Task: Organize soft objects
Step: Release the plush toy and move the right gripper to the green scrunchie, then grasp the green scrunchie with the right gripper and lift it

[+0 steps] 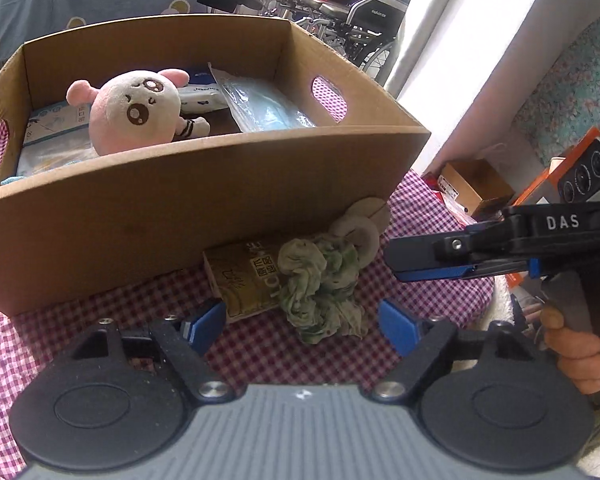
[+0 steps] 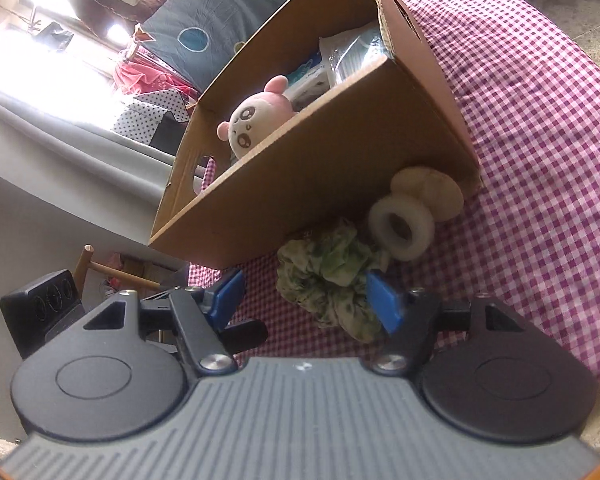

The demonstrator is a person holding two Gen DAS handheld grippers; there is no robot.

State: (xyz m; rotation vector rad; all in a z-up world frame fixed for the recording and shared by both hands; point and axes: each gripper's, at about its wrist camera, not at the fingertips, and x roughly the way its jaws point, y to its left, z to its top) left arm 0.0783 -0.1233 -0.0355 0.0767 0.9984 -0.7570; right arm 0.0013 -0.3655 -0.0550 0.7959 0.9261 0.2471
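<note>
A green crumpled scrunchie lies on the checked cloth in front of the cardboard box; it also shows in the right wrist view. Two beige ring-shaped soft pieces lean against the box, also in the right wrist view. A yellow tissue pack lies beside the scrunchie. A pink plush sits inside the box, also in the right wrist view. My left gripper is open, just short of the scrunchie. My right gripper is open around the scrunchie's near part; it shows side-on in the left wrist view.
The box holds mask packs and wipes. The table has a pink checked cloth. A wheelchair stands behind. Cartons sit on the floor to the right.
</note>
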